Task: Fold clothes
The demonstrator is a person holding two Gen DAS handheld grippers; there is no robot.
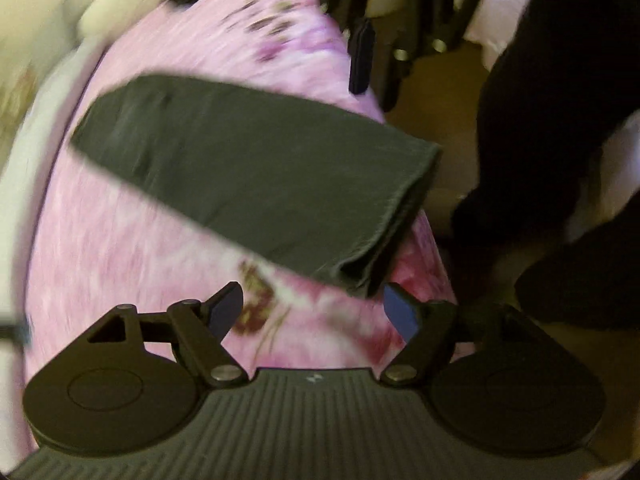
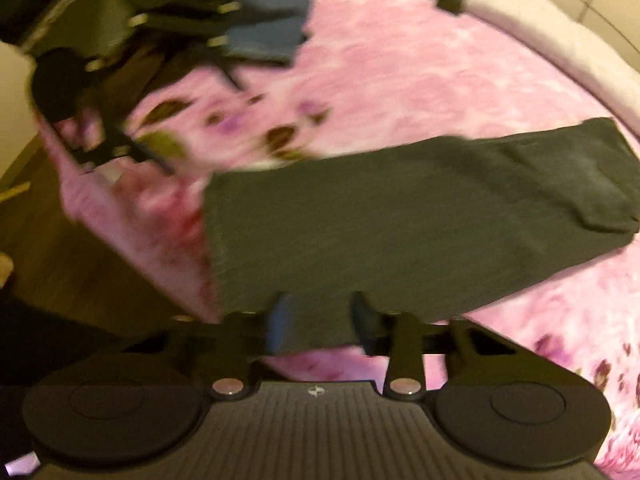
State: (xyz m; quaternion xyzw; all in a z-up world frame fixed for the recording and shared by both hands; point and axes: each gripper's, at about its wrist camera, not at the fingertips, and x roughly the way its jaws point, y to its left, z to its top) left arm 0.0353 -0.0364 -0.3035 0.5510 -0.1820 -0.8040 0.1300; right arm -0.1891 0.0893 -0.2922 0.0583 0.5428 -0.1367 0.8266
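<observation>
A dark grey garment (image 1: pixel 256 184), folded into a long strip, lies across a pink flowered bedspread (image 1: pixel 132 264). My left gripper (image 1: pixel 314 308) is open and empty, just short of the strip's near folded end. In the right wrist view the same garment (image 2: pixel 400 224) stretches to the right over the bedspread (image 2: pixel 400 68). My right gripper (image 2: pixel 320 318) is open with its fingers astride the garment's near edge; the view is blurred, so contact is unclear.
A blue garment (image 2: pixel 268 28) lies at the bed's far end under the other gripper (image 2: pixel 120 92). The person's dark-clothed legs (image 1: pixel 560 140) stand beside the bed on a brown floor (image 2: pixel 60 264). A white edge (image 2: pixel 560 40) borders the bedspread.
</observation>
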